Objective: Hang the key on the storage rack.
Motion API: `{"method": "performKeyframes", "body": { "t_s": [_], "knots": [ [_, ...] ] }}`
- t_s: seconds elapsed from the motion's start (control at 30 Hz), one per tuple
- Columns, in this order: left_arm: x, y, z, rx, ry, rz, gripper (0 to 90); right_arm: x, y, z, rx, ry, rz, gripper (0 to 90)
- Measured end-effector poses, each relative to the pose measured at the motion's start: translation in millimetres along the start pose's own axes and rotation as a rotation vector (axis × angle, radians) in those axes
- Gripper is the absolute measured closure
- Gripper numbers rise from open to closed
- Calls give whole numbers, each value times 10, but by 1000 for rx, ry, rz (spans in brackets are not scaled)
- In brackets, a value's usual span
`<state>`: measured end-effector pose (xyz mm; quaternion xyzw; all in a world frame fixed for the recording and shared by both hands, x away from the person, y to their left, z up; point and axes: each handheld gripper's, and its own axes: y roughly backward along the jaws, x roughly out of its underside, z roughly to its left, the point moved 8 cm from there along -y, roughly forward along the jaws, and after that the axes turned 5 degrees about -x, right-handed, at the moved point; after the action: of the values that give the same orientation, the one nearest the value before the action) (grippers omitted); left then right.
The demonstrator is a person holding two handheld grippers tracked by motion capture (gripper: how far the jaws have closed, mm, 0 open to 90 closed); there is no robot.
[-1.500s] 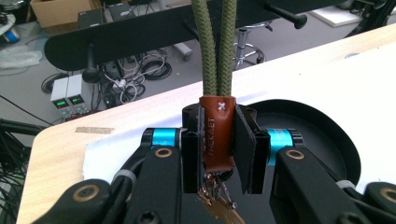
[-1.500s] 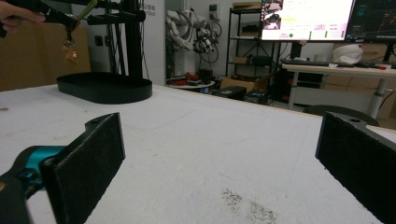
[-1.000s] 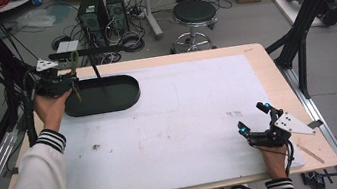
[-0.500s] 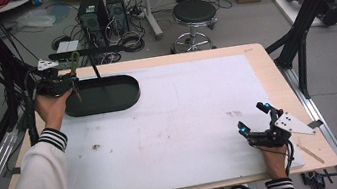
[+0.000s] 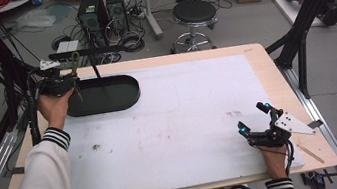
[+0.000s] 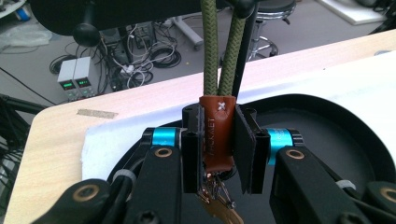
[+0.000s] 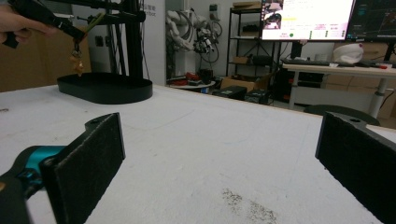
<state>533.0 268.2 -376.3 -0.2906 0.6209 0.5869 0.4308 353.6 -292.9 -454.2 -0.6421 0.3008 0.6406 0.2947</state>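
Over the black oval tray (image 5: 107,101), left claw (image 6: 218,140) clamps a brown-tagged keychain (image 6: 217,135); right claw (image 5: 254,122) gapes apart.

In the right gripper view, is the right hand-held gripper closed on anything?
No: the right hand-held gripper has its jaws wide apart, with just the bare white table mat between them.

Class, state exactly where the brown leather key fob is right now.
The brown leather key fob is clamped between the left gripper's jaws, held above the black oval tray at the table's far left corner, its green cord loop running up to the stand's crossbar.
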Motion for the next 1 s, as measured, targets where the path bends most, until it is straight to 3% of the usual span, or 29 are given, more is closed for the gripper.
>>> {"method": "performKeyframes", "body": {
  "t_s": [0.4,0.77,0.87,1.0],
  "knots": [
    [61,-99,-31,-15,-10,27,738,1,1,3,-1,-2,1,3],
    [64,-107,-29,-28,-18,19,724,0,-1,4,-3,-2,-1,3],
    [60,-89,-39,-18,-49,-7,652,-1,-1,5,-3,-3,-2,3],
    [62,-43,-60,14,-78,-47,434,-3,1,-4,-1,4,-4,3]
  ]
}}
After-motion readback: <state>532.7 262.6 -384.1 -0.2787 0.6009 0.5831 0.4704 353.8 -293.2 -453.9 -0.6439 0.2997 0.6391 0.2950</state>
